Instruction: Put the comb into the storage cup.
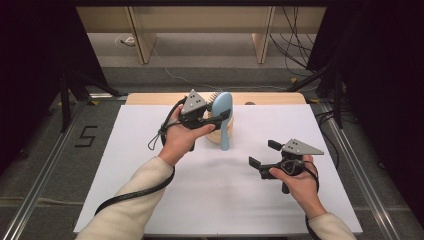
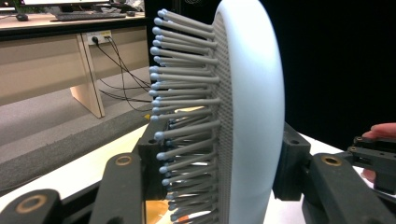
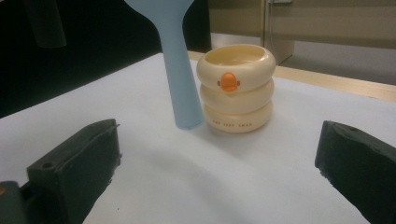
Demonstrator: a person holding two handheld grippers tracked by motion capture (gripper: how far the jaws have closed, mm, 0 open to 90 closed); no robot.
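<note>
Left tongs (image 1: 218, 116): closed on the head of the hairbrush, one jaw against the bristle side and one against the smooth back (seen close up in the left gripper view).
Hairbrush (image 1: 223, 112): pale blue, held upright above the tabletop, head up and handle pointing down; its grey bristles (image 2: 187, 93) face the person's left.
Brush handle (image 3: 180, 79): hangs just in front of the cream holder in the right gripper view, its tip close above the tabletop; whether it touches the holder cannot be told.
Cream holder (image 3: 237, 88): a ringed, cup-like pot with an orange button on its front, standing upright on the white tabletop (image 1: 150, 165), directly behind the hairbrush.
Right tongs (image 1: 262, 153): jaws wide apart with nothing between them, low over the tabletop, well to the right of the cream holder and nearer the person, pointing toward it.
</note>
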